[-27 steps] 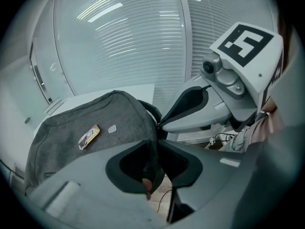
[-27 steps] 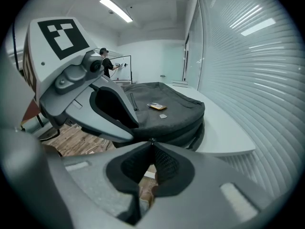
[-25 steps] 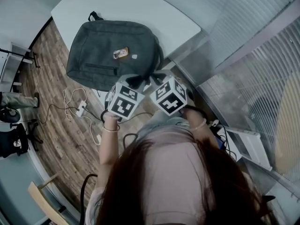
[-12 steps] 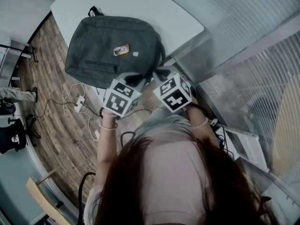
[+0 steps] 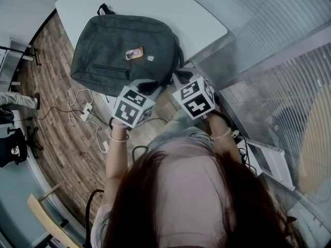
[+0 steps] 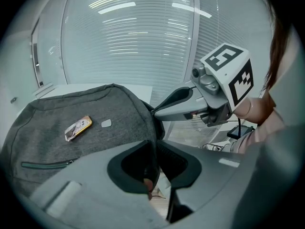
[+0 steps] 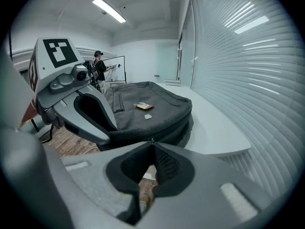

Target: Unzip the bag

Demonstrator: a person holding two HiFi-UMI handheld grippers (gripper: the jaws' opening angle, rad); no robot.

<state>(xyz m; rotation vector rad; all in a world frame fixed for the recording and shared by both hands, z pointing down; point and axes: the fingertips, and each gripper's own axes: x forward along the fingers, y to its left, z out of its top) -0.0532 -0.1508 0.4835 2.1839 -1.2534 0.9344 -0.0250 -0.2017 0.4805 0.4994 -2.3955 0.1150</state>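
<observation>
The left gripper (image 6: 153, 151) has just been closing, and its dark pads now pinch a fold of the bag's near edge. The right gripper (image 7: 152, 147) has its jaws pressed together. A tiny pale tab, seemingly the zip pull (image 7: 152, 140), pokes out at their tips against that same edge. In the head view the left gripper (image 5: 150, 87) and the right gripper (image 5: 173, 79) meet the bag side by side, the right at 3 o'clock of the left.

The bag (image 5: 124, 45) is a dark grey, flat, soft backpack lying on the white table (image 5: 155, 4), at 12 o'clock of the grippers. Its face is up and its near edge lies at the table's near rim. On the face sit a small yellowish label (image 5: 134, 52) and, at its 4 o'clock, a little pale patch (image 5: 149, 58). A closed pocket zip (image 5: 111, 68) runs at the label's 8 o'clock, and a carry loop (image 5: 103, 9) sticks out at the far end. How far the main zip has opened I cannot tell.

Against a second ago, the right gripper's marker cube has slid toward 2 o'clock, so the two cubes stand further apart. The left one has hardly shifted, and the bag lies as it did.

At 9 o'clock, white cables (image 5: 85, 112) trail over the wooden floor (image 5: 62, 149).
</observation>
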